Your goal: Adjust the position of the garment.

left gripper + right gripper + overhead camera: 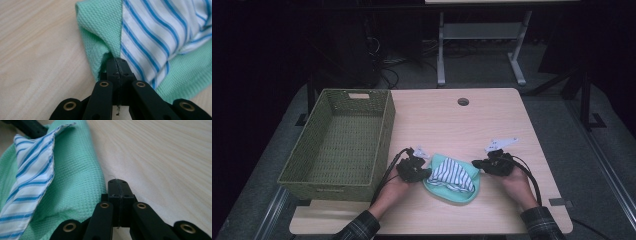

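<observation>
Lying mid-table right of the basket [343, 137], cloth [452, 177] running long axis near to far, left gripper [426, 172] pinching its edge shut, right gripper [475, 163] closed beside it.

A green woven basket [337, 142] sits at the left of the wooden table [492, 120].

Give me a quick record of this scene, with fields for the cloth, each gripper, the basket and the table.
cloth: mint green garment with a blue-striped white panel, bunched on the table
left gripper: jaws shut, tips pressed into a green fold beside the striped panel
right gripper: jaws shut, beside the garment's edge; grip on it unclear
basket: green woven basket, left of the garment, nothing inside
table: light wood table, round hole near far edge
</observation>
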Action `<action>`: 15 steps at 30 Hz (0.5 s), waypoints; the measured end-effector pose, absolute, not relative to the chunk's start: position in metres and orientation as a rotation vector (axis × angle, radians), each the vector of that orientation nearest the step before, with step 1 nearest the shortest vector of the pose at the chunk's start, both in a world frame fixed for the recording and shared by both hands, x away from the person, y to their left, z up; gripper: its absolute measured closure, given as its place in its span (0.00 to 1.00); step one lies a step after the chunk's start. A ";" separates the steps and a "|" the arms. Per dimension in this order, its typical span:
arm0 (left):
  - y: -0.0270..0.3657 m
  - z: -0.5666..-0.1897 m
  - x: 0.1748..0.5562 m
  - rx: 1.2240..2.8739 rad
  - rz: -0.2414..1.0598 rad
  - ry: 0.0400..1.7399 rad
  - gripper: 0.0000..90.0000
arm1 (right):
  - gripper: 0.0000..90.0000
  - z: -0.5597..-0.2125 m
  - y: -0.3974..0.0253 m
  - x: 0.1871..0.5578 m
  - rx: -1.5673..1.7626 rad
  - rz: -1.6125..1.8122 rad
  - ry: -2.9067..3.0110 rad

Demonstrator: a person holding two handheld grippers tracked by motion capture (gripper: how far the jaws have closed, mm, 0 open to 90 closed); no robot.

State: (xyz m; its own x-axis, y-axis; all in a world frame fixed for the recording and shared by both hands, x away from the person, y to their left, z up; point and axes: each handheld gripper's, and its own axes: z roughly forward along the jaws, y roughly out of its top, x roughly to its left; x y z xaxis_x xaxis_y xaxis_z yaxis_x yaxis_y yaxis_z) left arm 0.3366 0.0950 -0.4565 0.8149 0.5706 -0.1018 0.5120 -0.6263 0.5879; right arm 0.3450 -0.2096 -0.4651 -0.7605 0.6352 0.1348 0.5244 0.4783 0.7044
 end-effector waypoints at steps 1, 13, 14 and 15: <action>0.095 -0.457 0.338 2.376 0.127 0.796 0.99 | 1.00 -0.465 -0.209 0.343 1.021 1.150 2.574; 0.088 -0.458 0.357 2.361 0.149 0.795 0.99 | 1.00 -0.463 -0.211 0.322 0.988 1.157 2.608; 0.086 -0.457 0.359 2.364 0.153 0.788 0.99 | 1.00 -0.463 -0.211 0.321 0.984 1.156 2.611; 0.084 -0.458 0.360 2.362 0.155 0.784 0.99 | 1.00 -0.463 -0.211 0.318 0.983 1.155 2.621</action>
